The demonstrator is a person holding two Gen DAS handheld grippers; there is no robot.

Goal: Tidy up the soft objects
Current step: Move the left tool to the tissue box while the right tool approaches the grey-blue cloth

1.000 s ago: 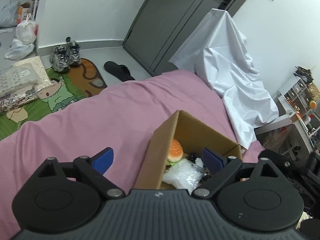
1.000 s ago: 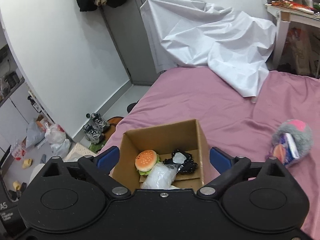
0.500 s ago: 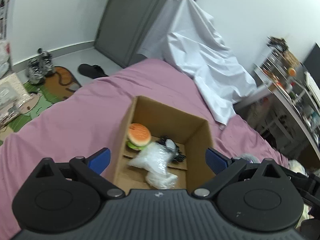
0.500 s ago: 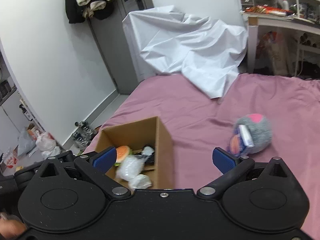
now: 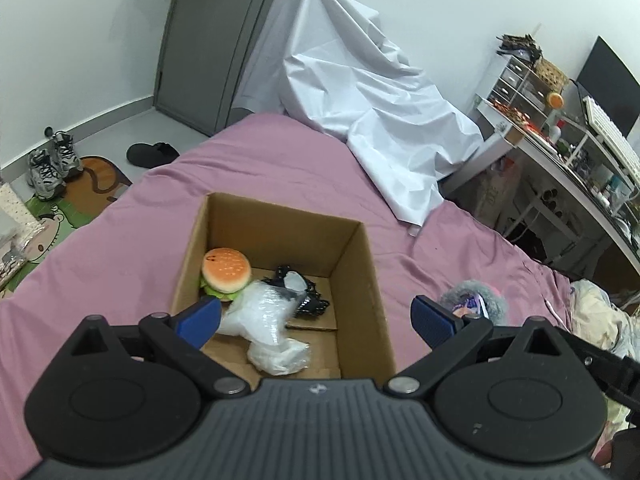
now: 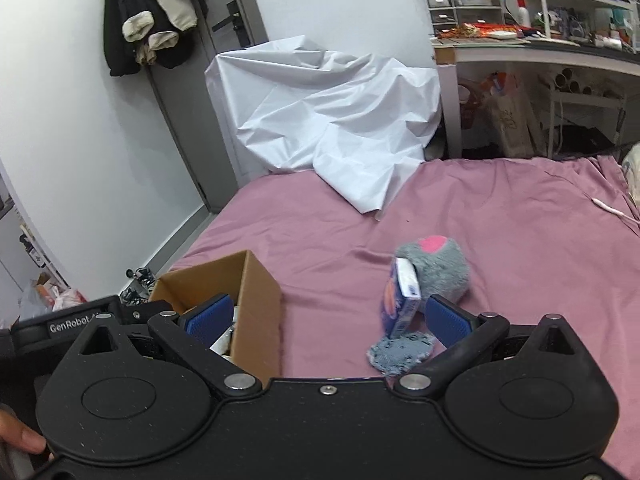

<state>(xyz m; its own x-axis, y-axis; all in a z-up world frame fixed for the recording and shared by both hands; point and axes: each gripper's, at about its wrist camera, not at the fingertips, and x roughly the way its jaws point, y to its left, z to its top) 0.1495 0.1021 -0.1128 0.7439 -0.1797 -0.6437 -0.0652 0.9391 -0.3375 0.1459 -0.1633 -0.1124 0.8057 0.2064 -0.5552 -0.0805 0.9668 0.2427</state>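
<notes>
An open cardboard box [image 5: 362, 288] sits on the pink bed [image 5: 280, 176]. It holds a burger toy [image 5: 226, 270], a clear plastic bag [image 5: 266, 320] and a black item [image 5: 306, 298]. My left gripper [image 5: 316, 318] is open and empty above the box's near side. In the right wrist view the box [image 6: 260, 304] is at the left. A grey plush [image 6: 438, 268] with a pink patch lies on the bed, with a small blue-white packet [image 6: 402, 298] leaning on it and a blue-grey pad [image 6: 400, 352] below. My right gripper [image 6: 326, 318] is open and empty, the packet just inside its right finger.
A white sheet [image 5: 360, 92] drapes over something at the bed's far end, beside a grey door [image 5: 208, 40]. A cluttered desk [image 6: 540, 44] stands at the right. Shoes [image 5: 50, 164] and a mat lie on the floor at the left. The grey plush [image 5: 476, 300] shows behind my left gripper's right finger.
Both grippers have swung to the right. The box has slid left in the right wrist view and the grey plush is now nearer the right gripper. Both stay open.
</notes>
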